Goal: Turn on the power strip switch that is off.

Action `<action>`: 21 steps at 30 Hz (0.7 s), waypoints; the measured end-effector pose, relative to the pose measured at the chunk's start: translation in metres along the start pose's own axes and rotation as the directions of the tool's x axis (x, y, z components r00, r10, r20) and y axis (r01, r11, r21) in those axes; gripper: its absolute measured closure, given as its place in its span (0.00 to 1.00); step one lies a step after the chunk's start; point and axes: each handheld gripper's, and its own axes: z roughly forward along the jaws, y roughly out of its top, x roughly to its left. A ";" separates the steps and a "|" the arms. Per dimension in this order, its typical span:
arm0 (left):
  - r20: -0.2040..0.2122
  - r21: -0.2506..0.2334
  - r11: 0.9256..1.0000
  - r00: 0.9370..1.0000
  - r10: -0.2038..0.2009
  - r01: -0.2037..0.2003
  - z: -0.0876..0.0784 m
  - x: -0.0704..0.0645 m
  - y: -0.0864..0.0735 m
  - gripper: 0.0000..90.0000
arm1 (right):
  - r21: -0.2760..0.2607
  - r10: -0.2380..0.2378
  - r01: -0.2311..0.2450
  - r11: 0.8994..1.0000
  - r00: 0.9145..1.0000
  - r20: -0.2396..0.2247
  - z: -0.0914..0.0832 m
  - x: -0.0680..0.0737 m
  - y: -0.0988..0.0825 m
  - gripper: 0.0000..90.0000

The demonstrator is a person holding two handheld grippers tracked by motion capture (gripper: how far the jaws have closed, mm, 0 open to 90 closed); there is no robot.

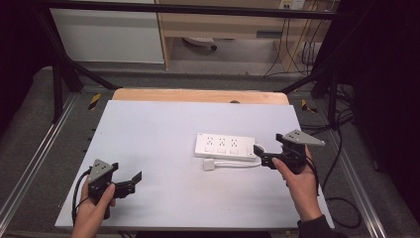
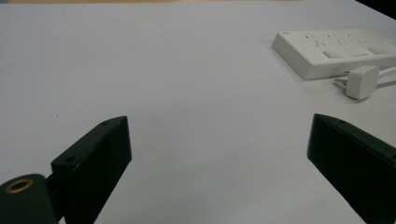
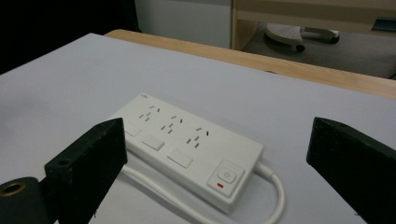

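Power strip (image 1: 227,146), white, lay right of centre in the high view, long axis running left to right, plug (image 1: 208,165) just below. Nearer by far: right gripper (image 1: 261,154), jaws spread, empty, at the strip's right end. Left gripper (image 1: 132,181), lower left, likewise spread.
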 end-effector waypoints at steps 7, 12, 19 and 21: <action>0.008 0.012 1.000 1.000 0.023 -0.024 0.001 -0.002 -0.001 0.07 | 0.056 -0.014 0.015 0.998 1.000 -0.006 0.015 0.003 0.016 0.08; 0.016 0.022 0.999 0.999 0.033 -0.034 0.001 -0.004 -0.001 0.07 | 0.088 -0.012 0.013 0.996 1.000 -0.008 0.029 0.004 0.023 0.06; 0.017 0.024 0.999 0.999 0.036 -0.036 0.001 -0.006 -0.001 0.07 | 0.122 -0.017 0.022 0.992 0.999 -0.043 0.046 0.009 0.023 0.07; 0.019 0.023 0.999 0.999 0.039 -0.039 0.000 -0.006 -0.001 0.07 | 0.126 -0.025 0.030 0.992 0.999 -0.038 0.050 0.011 0.022 0.07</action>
